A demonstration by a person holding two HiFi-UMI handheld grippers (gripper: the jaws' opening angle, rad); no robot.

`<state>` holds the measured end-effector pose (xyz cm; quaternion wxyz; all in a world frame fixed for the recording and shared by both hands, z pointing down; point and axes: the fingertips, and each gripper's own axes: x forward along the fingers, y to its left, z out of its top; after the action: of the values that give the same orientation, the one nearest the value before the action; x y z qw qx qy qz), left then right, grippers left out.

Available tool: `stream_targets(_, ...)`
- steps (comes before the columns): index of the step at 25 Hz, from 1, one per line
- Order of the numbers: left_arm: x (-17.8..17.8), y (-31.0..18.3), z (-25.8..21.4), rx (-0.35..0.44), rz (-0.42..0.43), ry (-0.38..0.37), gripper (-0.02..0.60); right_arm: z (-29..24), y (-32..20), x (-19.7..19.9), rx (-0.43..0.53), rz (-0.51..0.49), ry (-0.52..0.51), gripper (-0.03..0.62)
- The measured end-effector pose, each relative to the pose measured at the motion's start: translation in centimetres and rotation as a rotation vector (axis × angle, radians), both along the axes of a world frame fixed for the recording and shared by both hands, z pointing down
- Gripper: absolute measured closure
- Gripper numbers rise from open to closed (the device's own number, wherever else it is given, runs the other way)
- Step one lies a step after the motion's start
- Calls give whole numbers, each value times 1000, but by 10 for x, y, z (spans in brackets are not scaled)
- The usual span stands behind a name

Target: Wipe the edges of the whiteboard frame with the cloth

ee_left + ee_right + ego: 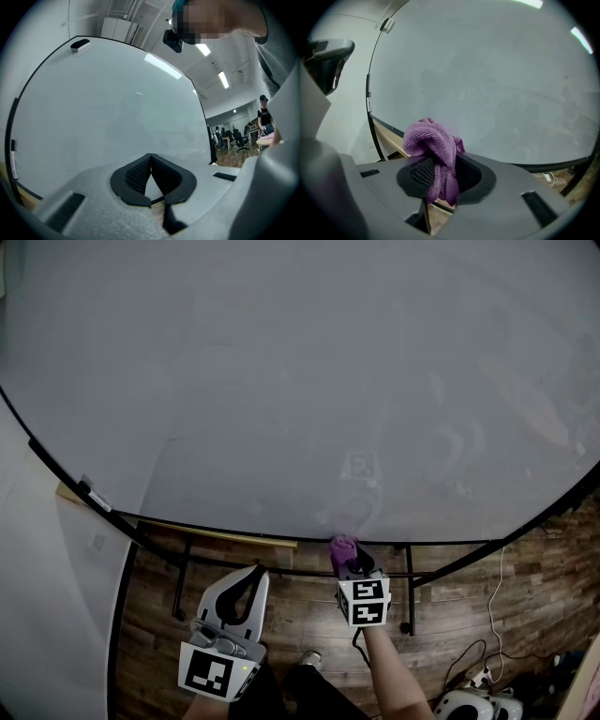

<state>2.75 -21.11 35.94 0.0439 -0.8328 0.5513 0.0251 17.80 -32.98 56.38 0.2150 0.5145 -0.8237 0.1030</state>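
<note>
- right gripper is clamped on the purple cloth, lower middle, against the bottom edge of the whiteboard frame
- cloth looks soft, light, floppy; a mid-bunch pinch seems right
- left gripper: jaws together, empty

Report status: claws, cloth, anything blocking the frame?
Left claw shut, empty, held low. Right claw shut on purple cloth, cloth at whiteboard frame bottom edge. Nothing seen blocking that edge.

A white power strip lies on the wood-plank floor (a thin white cable trails nearby).
</note>
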Motion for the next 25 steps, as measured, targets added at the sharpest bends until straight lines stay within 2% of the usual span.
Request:
stream_targets(9,-7,1,0,-7,20,-4,563,-1,0,2,-8,38,-18,491)
stream_targets(18,-13,-7,-1,-61,125,15,563,-1,1,3,-34,123,-1,490)
stream_targets(25,-24,-10,-2,-54,177,-2,563,-1,0,4,-29,184,4,490)
